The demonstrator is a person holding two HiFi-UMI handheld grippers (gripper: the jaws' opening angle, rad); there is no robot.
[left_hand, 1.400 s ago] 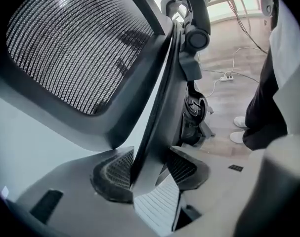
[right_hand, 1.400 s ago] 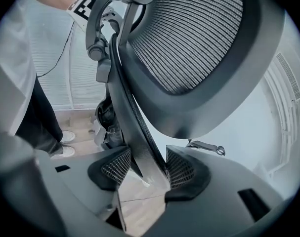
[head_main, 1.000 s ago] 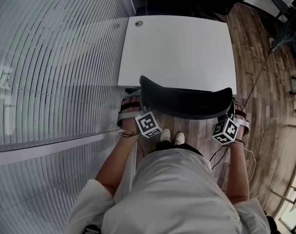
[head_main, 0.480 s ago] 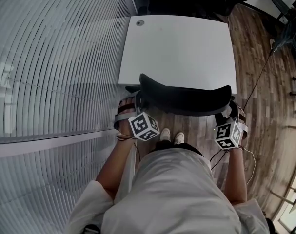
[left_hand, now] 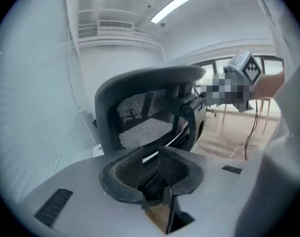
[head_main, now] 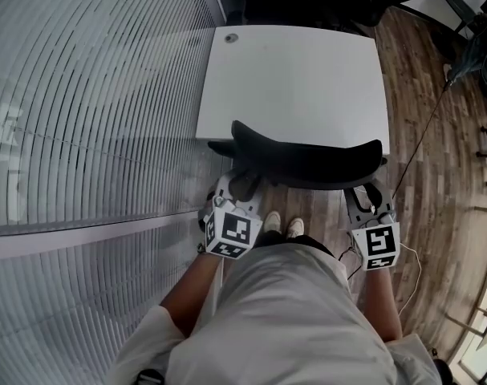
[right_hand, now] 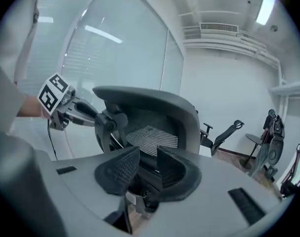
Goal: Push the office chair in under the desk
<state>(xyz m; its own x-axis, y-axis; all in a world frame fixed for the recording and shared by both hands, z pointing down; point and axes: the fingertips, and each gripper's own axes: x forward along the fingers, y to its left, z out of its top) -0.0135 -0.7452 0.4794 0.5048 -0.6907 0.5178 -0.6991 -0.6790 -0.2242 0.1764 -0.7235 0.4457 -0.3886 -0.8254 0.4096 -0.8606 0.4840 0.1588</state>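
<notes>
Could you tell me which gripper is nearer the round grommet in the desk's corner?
Left. The left gripper sits behind the chair's backrest on the grommet's side; the right gripper is at the backrest's opposite end.

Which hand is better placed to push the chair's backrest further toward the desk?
Left, slightly. The left tongs and the right tongs have just been closing on nothing and point at the backrest, one near each end; the left seems a little nearer it. Using both looks best.

Against the near edge of the desk [head_main: 295, 79], the office chair [head_main: 307, 165]; person [head_main: 291, 311] just behind it; partition wall [head_main: 91, 119] at left.
</notes>
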